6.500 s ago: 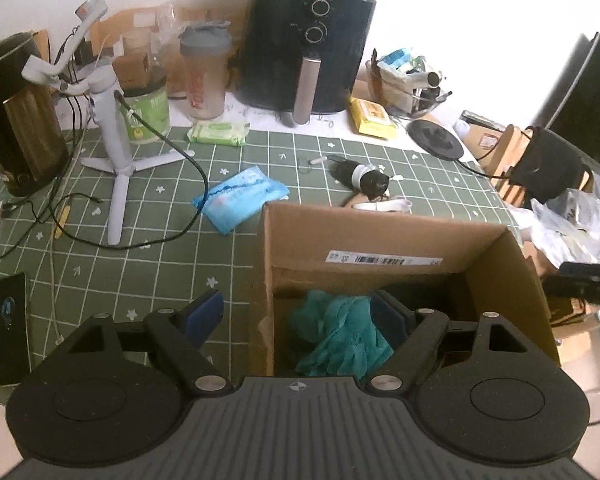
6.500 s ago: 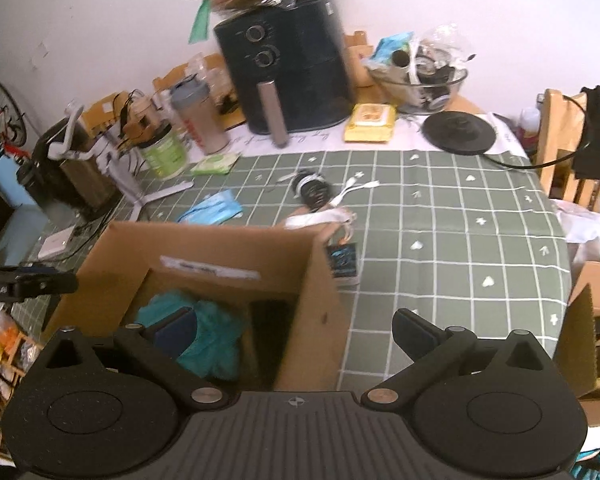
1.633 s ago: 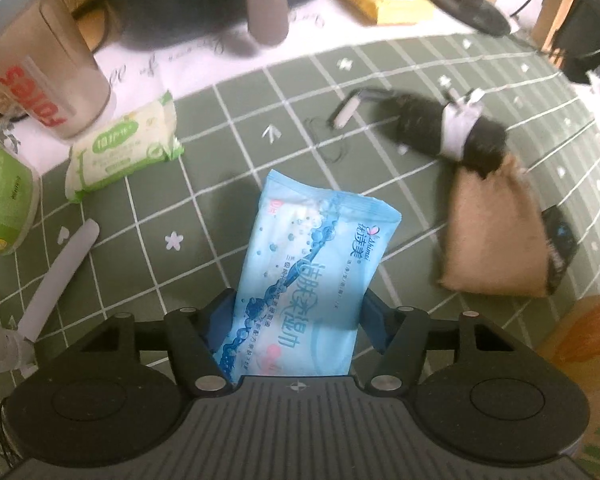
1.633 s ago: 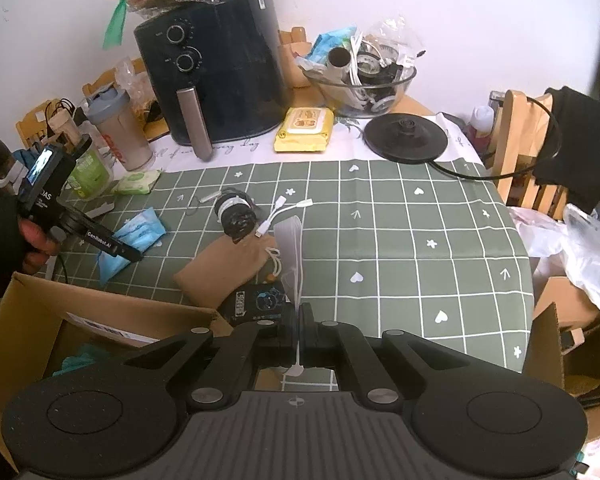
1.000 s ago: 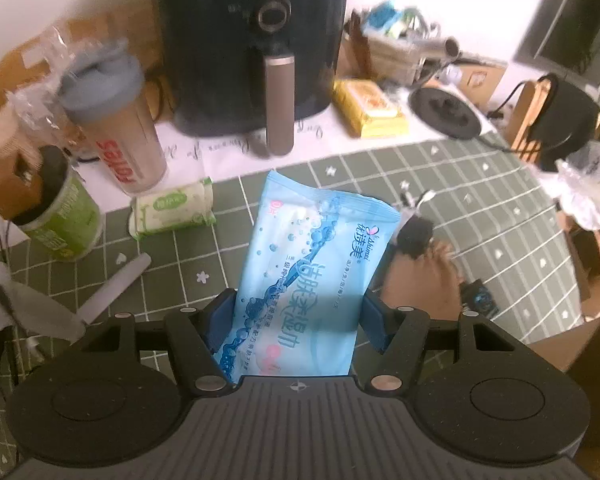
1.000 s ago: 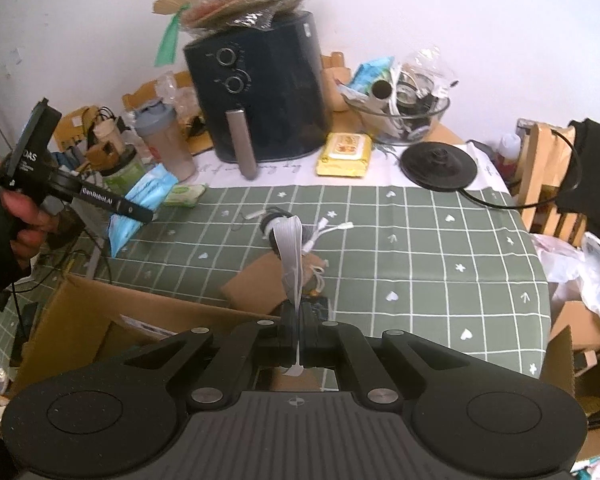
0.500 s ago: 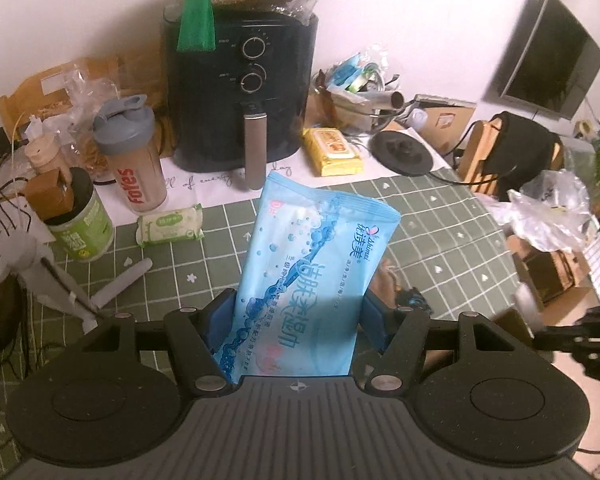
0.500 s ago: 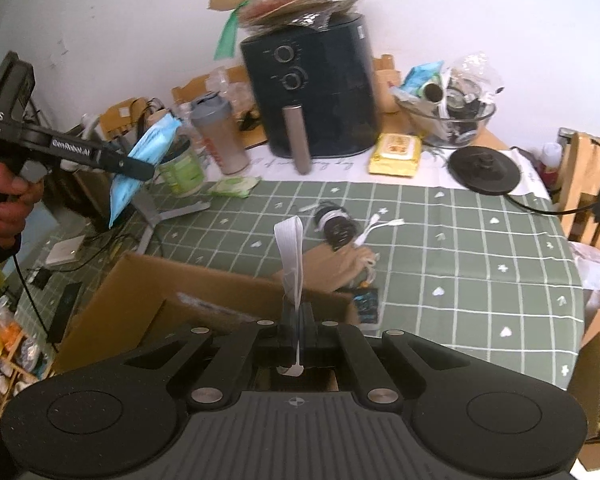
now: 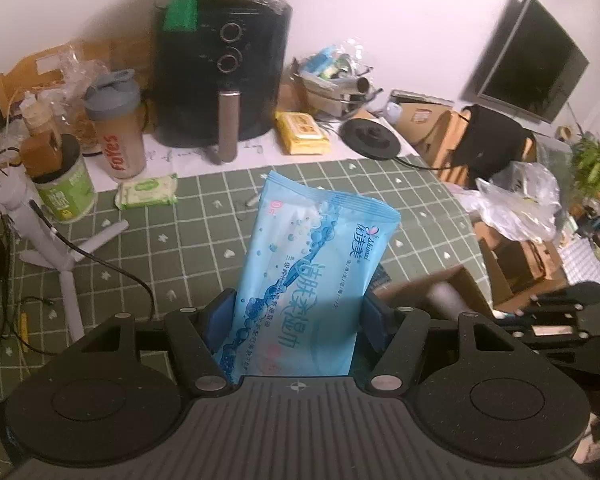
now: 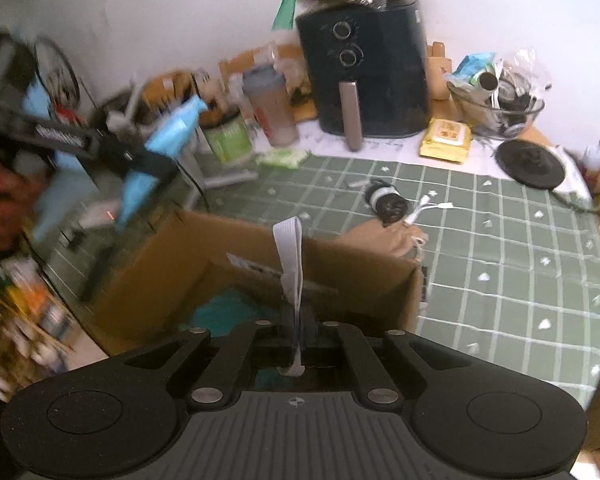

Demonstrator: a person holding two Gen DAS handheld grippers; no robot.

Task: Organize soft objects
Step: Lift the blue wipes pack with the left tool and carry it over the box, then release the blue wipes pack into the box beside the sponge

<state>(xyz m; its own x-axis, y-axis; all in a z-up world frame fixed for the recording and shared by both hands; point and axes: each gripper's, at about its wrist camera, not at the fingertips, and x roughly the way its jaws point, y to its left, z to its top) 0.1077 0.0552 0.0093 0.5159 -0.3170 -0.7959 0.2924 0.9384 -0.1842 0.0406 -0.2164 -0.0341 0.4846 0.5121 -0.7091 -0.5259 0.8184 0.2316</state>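
My left gripper is shut on a light blue wet-wipes pack, which sticks up and forward from the pads, lifted off the table. In the right wrist view that pack hangs blurred at the left, beyond the cardboard box. My right gripper hovers over the open box with a thin white strap upright between its pads; its jaws are opening. A teal cloth lies in the box. On the green checked cloth lies a brown pouch.
A black air fryer, a shaker bottle, a green wipes pack and a yellow wipes pack stand at the back. A white tripod with a cable stands at the left. A black roll with white cable lies mid-table.
My left gripper has lifted the blue pack off the table and carried it toward the box. My right gripper has swung left over the box with the strap.
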